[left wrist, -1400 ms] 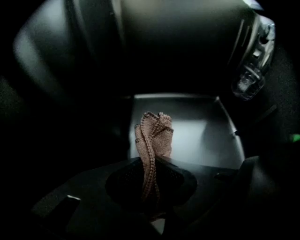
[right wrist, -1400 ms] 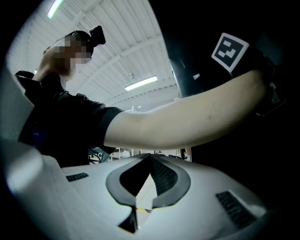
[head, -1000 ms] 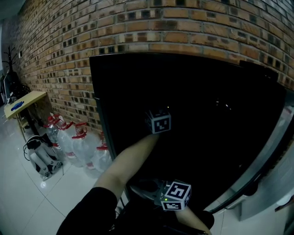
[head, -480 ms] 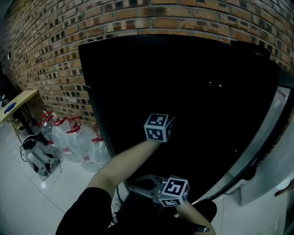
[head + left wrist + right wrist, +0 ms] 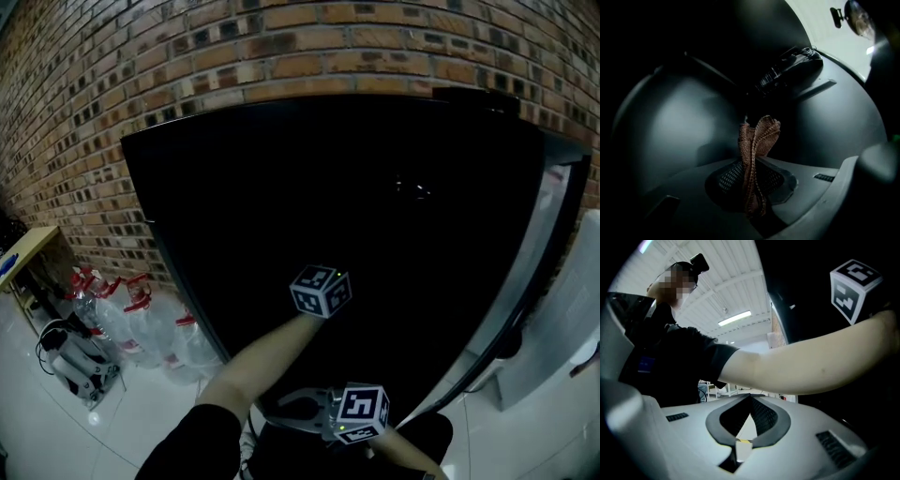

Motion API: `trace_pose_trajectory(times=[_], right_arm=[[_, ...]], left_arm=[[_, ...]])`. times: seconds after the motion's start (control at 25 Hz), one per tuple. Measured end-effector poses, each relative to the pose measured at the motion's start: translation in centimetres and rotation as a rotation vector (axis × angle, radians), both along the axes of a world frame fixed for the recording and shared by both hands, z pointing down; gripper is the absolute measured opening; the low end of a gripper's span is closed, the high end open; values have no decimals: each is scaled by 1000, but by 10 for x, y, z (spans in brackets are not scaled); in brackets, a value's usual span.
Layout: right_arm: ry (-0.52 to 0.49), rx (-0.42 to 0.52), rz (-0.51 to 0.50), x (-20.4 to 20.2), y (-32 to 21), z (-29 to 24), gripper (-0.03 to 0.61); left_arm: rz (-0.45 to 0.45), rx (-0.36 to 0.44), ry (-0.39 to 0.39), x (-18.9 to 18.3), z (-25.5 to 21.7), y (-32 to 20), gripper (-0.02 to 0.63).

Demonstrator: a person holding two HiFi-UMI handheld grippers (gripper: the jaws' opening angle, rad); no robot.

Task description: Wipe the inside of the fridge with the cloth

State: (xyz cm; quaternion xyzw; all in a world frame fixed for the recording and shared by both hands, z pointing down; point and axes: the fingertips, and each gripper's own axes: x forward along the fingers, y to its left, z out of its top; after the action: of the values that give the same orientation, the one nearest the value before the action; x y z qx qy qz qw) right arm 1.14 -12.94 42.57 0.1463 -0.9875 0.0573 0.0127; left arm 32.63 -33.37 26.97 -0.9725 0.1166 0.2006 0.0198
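The black fridge (image 5: 375, 206) fills the head view, too dark to make out inside. My left gripper (image 5: 321, 291) reaches into that darkness on an outstretched bare forearm; only its marker cube shows there. In the left gripper view my left gripper (image 5: 751, 164) is shut on a brown knitted cloth (image 5: 761, 136), which stands up between the jaws in front of dim grey fridge surfaces (image 5: 679, 122). My right gripper (image 5: 292, 405) hangs low by my body, under the left arm. In its own view my right gripper (image 5: 750, 398) is shut with nothing in it, looking up at the left forearm (image 5: 811, 371).
A pale door edge (image 5: 553, 234) runs along the fridge's right side. Several large water bottles with red caps (image 5: 131, 319) stand on the tiled floor to the left, against the brick wall (image 5: 112, 84). A small device (image 5: 70, 361) lies on the floor beside them.
In the head view the left gripper's cube has slid lower in the picture and the view has swung, so the fridge sits further left. The right gripper stays low.
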Motion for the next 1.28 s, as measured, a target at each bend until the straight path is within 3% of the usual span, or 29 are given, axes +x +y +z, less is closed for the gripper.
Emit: trace_pose_trajectory(times=[0.2, 0.48, 0.76, 0.96, 1.28], right_arm=[[23, -12, -11, 4, -4, 3, 5], [15, -28, -14, 6, -13, 2, 5], [12, -29, 68, 10, -44, 0, 5], [6, -15, 26, 1, -42, -6, 5], [-26, 8, -23, 0, -36, -11, 5]], left_arm=[[26, 32, -53, 25, 16, -3, 52], [-103, 10, -112, 39, 26, -27, 54], [-186, 29, -129, 17, 26, -50, 54], [-241, 42, -140, -4, 16, -58, 54], [-478, -26, -86, -54, 10, -89, 54]])
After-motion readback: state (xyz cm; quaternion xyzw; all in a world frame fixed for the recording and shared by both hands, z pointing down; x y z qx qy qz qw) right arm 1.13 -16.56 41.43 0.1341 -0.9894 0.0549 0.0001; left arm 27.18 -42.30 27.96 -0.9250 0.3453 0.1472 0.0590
